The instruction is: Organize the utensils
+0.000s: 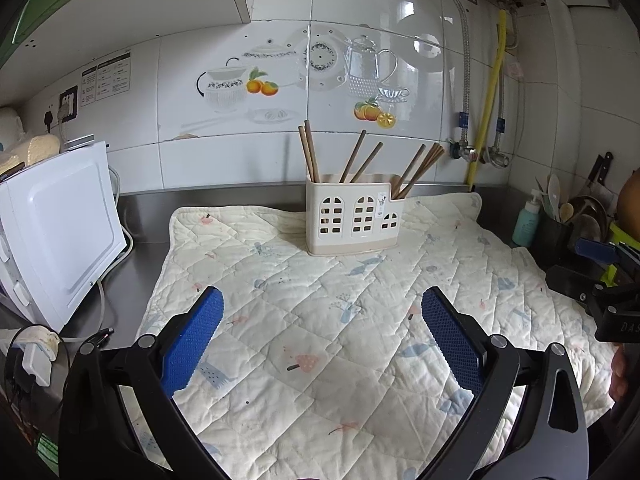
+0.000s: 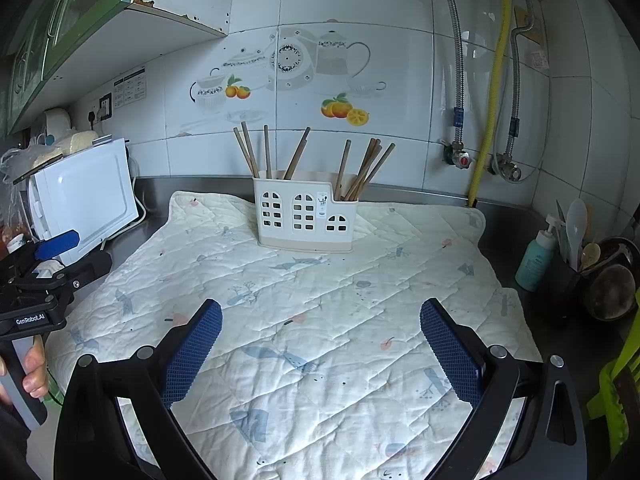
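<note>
Closest to us, the left gripper (image 1: 322,308) has its two blue pads spread wide apart, and nothing is between them. The right gripper (image 2: 321,320) is spread wide too, with nothing in it. Both hang over a soft quilted mat (image 1: 360,340) with little birds and mushrooms on it. The mat lies on a shiny metal counter (image 1: 144,216).

At the left edge of the right wrist view, a hand (image 2: 34,368) holds the handle of the left gripper.

Farther back, near the far edge of the mat, stands a white holder (image 1: 352,216) shaped like a little house with windows. Brown wooden chopsticks (image 1: 360,158) stick up out of it, some leaning left and some leaning right.

A white microwave (image 1: 60,232) sits to the left, beside the mat. To the right are a blue-green pump bottle (image 2: 534,260) and a dark pot of spoons (image 2: 576,232).

Behind everything is a white tiled wall (image 1: 360,0) with pictures of teapots and oranges. A yellow pipe (image 2: 494,92) runs down it.
</note>
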Demonstrator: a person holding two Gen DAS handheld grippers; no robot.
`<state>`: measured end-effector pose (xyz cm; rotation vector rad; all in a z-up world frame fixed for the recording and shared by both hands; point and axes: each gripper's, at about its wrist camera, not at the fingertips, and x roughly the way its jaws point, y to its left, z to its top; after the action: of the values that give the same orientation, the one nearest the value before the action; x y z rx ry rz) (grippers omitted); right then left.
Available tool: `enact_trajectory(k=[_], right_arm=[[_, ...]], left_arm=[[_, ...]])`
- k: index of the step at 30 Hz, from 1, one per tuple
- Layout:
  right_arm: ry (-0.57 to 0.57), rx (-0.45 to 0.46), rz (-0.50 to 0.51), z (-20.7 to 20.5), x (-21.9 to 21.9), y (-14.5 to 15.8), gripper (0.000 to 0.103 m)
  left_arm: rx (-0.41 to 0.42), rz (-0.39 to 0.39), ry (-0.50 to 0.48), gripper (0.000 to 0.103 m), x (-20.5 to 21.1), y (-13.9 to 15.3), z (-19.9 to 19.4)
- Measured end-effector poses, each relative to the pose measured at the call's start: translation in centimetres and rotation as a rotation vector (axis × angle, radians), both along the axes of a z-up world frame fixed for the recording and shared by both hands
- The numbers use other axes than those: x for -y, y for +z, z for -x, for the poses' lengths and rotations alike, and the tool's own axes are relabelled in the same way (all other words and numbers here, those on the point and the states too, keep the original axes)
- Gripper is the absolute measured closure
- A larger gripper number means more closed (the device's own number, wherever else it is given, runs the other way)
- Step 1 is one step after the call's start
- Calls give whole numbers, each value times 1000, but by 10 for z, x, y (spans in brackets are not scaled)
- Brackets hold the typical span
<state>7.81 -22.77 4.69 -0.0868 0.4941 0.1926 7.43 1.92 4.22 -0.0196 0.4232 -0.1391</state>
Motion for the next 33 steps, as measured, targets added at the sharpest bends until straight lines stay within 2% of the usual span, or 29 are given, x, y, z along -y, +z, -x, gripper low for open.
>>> enact_trajectory(k=[33], right_arm=[[9, -33, 3, -8, -1, -11, 7]], left_arm=[[-31, -1, -6, 5, 5, -11, -3]])
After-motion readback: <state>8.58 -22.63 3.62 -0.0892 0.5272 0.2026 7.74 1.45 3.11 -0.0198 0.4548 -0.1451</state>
